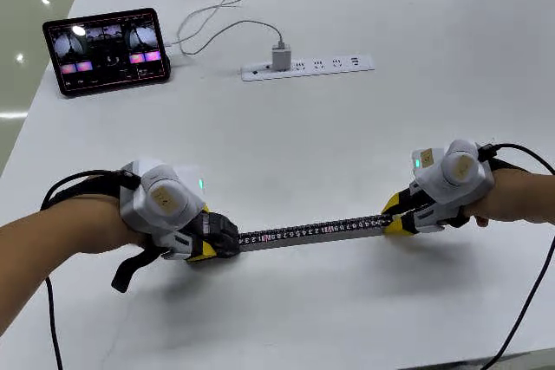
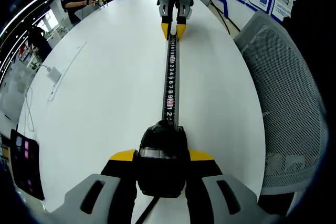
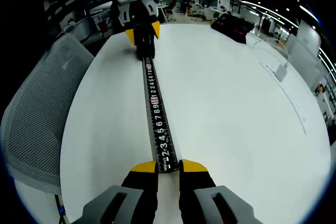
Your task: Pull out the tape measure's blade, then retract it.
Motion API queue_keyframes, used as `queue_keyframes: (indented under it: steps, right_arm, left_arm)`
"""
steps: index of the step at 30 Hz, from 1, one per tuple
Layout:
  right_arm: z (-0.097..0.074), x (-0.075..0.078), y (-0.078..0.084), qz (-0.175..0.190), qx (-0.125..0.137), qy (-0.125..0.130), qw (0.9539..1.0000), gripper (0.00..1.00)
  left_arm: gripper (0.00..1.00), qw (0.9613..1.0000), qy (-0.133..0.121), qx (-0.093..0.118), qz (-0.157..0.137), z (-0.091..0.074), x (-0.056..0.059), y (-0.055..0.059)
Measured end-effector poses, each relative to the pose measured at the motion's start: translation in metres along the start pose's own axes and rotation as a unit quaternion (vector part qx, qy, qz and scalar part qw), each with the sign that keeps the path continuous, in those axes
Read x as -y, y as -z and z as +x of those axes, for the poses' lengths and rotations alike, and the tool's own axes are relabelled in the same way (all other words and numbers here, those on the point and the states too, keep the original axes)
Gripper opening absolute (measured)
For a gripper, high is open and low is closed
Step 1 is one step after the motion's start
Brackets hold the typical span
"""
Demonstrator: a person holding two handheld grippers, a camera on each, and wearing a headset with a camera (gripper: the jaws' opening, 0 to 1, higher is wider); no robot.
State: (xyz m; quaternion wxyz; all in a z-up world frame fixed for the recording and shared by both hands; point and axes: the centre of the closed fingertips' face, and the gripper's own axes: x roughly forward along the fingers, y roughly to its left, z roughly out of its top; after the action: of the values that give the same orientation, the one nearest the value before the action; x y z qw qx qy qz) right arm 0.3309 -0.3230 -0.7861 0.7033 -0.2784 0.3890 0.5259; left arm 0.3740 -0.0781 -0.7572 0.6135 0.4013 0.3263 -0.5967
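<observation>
A black tape measure case sits low over the white table, clamped in my left gripper. Its numbered blade runs straight out to the right, just above the tabletop. My right gripper is shut on the blade's tip. In the left gripper view the right gripper shows at the far end of the blade. The left gripper with the case appears at the far end in the right gripper view.
A tablet with a lit screen stands at the back left. A white power strip with a charger and cable lies at the back centre. A mesh chair stands beside the table edge. People sit at the far end.
</observation>
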Motion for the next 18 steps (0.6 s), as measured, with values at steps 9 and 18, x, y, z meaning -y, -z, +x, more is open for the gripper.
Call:
queue_keyframes:
  steps: [9, 18]
  right_arm:
    - [0.0003, 0.0012, 0.0007, -0.004, -0.019, -0.009, 0.9998, 0.12]
    - [0.0004, 0.0008, 0.0021, 0.000, -0.029, -0.011, 0.9995, 0.11]
  left_arm:
    - [0.31, 1.0000, 0.005, 0.000, 0.002, 0.0007, -0.0008, -0.0007]
    - [0.31, 0.9999, 0.008, 0.000, 0.009, -0.0003, 0.0010, -0.0022]
